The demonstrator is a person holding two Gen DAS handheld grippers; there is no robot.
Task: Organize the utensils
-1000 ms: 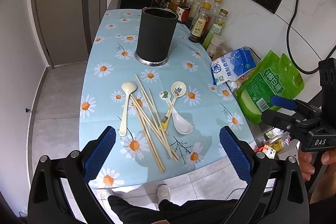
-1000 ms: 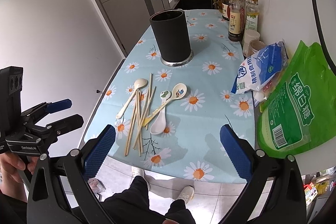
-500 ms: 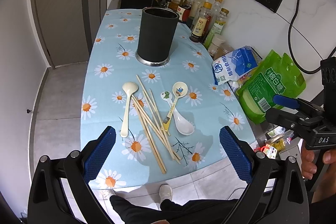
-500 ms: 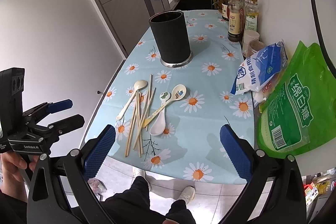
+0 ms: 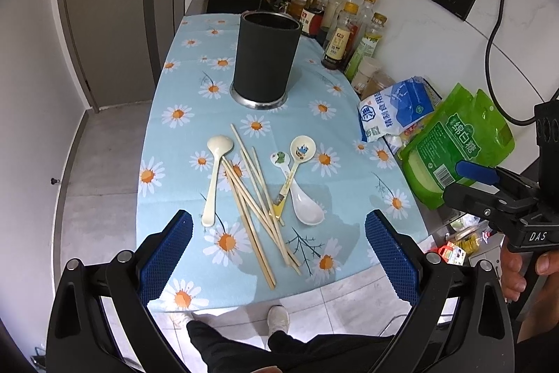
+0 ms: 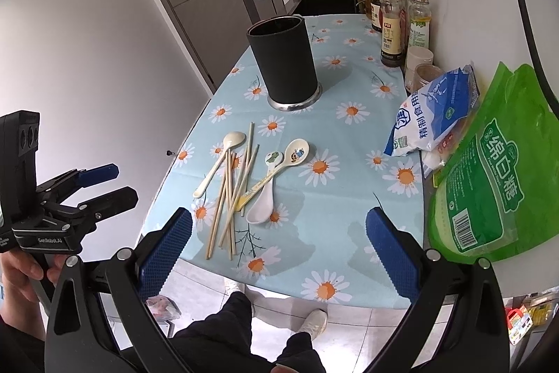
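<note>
Both your grippers, left gripper (image 5: pixel 277 254) and right gripper (image 6: pixel 279 252), hover spread wide and empty above the near table edge. On the daisy tablecloth (image 5: pixel 174 86) lie four spoons: one cream spoon (image 5: pixel 215 177), two cartoon-printed, one white. The crossed chopsticks (image 5: pixel 253 195) overlap too much to count. One empty-looking black holder (image 5: pixel 265 58) stands beyond them.

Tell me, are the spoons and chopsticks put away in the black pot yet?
Not yet. The spoons and chopsticks lie loose on the daisy tablecloth, outside the black utensil holder. Nothing is in hand: the left gripper and right gripper are open and empty. Everything is left to do.
</note>
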